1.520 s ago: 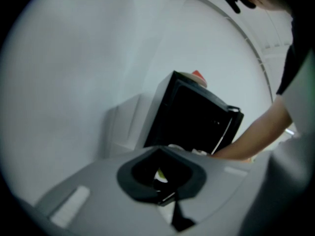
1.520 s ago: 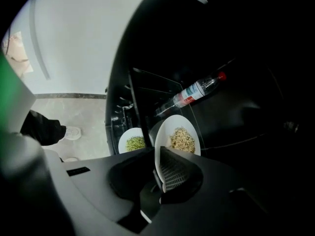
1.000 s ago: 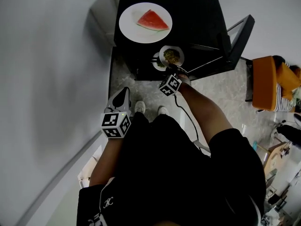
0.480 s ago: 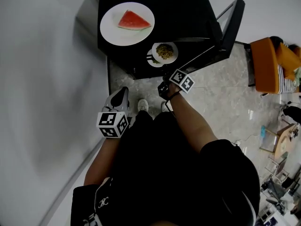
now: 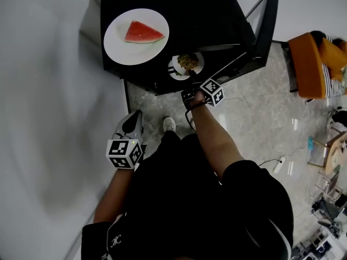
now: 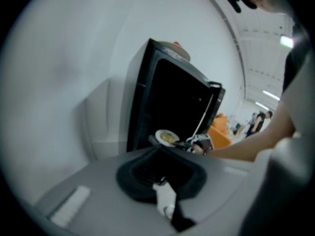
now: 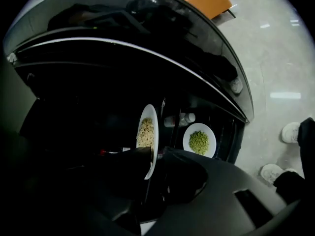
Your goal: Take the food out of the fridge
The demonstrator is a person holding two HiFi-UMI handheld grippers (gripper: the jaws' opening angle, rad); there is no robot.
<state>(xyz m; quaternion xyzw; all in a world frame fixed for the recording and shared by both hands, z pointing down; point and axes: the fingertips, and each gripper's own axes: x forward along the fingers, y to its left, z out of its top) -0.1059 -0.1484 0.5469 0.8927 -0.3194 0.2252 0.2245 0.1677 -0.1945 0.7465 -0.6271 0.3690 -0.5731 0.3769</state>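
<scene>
Food of yellowish grains on a small white round plate (image 5: pixel 187 64), at the open front of a black box-shaped fridge (image 5: pixel 217 15), just under its top edge. From the head view: right tongs (image 5: pixel 188 80) right at the plate's near rim, marker cube (image 5: pixel 212 91) behind them. Left tongs (image 5: pixel 132 122) well apart, low over the grey stone floor (image 5: pixel 249 112), near a white shoe (image 5: pixel 169 124). On the fridge top, a large white plate (image 5: pixel 116 47) carrying a red watermelon wedge (image 5: pixel 142 32). Glass door (image 5: pixel 260 31) swung open at the right.

From the left gripper view: left tongs clenched, nothing between them. Beyond, the fridge, the small plate poking from its front, right tongs at it.

From the right gripper view: right tongs released and wide, just been narrowing. Small plate's rim between them, one tip overlapping its lower part, no pressing visible. Deeper inside, a white plate of green food (image 7: pixel 199 141) beside a white-capped bottle (image 7: pixel 181 119).
</scene>
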